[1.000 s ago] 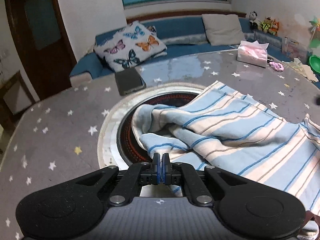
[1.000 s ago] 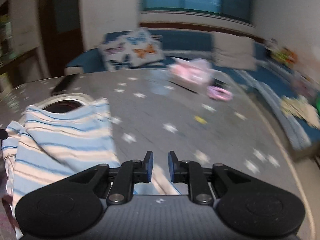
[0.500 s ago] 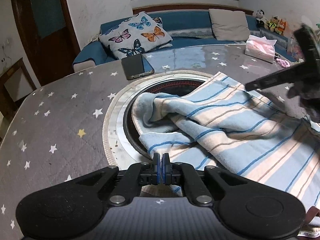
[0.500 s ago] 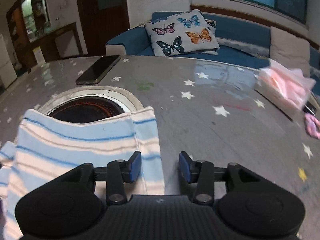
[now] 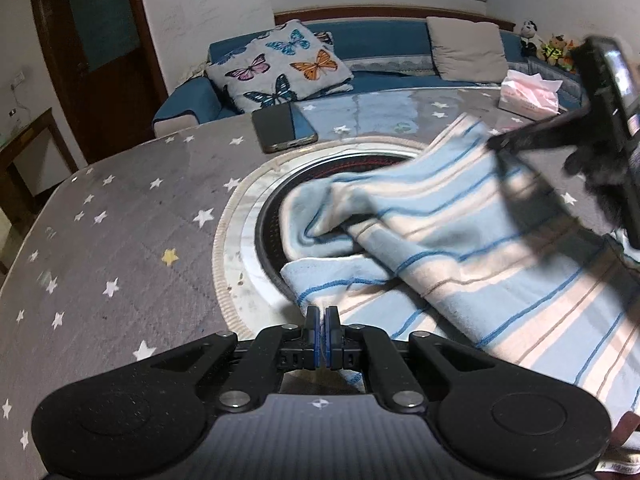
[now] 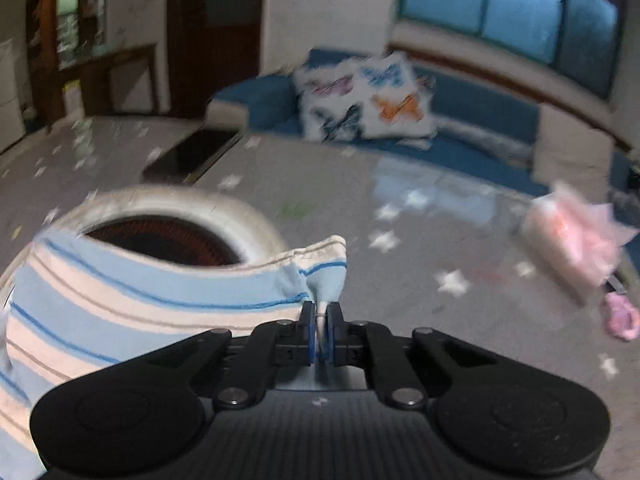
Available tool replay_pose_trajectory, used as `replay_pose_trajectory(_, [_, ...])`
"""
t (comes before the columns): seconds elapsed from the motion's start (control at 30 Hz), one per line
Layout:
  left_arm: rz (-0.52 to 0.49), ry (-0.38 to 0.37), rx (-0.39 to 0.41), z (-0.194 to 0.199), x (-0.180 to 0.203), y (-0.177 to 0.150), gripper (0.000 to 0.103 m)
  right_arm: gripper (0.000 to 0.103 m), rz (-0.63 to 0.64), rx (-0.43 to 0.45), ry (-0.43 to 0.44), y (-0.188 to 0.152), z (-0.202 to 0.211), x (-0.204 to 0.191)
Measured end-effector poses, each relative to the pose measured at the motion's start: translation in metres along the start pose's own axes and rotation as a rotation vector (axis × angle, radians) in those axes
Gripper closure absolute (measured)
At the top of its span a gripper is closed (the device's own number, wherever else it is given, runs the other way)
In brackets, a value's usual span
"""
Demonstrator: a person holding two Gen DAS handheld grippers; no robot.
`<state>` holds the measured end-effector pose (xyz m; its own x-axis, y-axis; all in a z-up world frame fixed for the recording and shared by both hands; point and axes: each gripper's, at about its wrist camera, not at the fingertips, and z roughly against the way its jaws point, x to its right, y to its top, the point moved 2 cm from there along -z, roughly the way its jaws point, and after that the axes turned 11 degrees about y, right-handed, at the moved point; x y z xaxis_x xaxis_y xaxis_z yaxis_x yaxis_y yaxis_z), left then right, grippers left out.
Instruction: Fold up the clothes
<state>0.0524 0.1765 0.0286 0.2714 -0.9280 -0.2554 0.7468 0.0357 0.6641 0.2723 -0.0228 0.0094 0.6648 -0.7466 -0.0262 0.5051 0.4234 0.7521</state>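
1. my left claw point(image 5: 322, 320) is pinching the near edge of the striped garment point(image 5: 460, 240) on the bench point(image 5: 120, 240).
2. my right claw point(image 6: 320, 320), having just been closing, is gripping its far corner.

Left tool point(image 5: 322, 320) seemingly pinched shut; right tool point(image 6: 321, 322) just clamped closed.

A home living room: blue sofa point(image 5: 384, 40) with butterfly cushion point(image 5: 280, 64), star-patterned table point(image 5: 120, 220), wooden door point(image 5: 100, 40).
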Motion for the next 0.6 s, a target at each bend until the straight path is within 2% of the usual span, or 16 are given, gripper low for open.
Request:
replay_pose_trajectory(0.13, [0.023,0.033,-0.033,-0.004,-0.009,-0.01,0.101,0.098,-0.04,0.021,-0.171,-0.001,0.012,0.036])
replay_pose_trajectory(0.33, [0.048,0.05,-0.113,-0.011,-0.022,-0.027,0.101,0.098,-0.191,-0.033,-0.395,-0.025,0.019,0.104])
replay_pose_trajectory(0.47, [0.005,0.056,-0.106,-0.007,-0.025,-0.024,0.1,0.097,-0.275,-0.094,-0.435,-0.044,0.02,0.132])
replay_pose_trajectory(0.6, [-0.058,0.102,-0.128,-0.007,-0.027,-0.027,0.1,0.097,-0.27,-0.111,-0.483,-0.054,0.025,0.142])
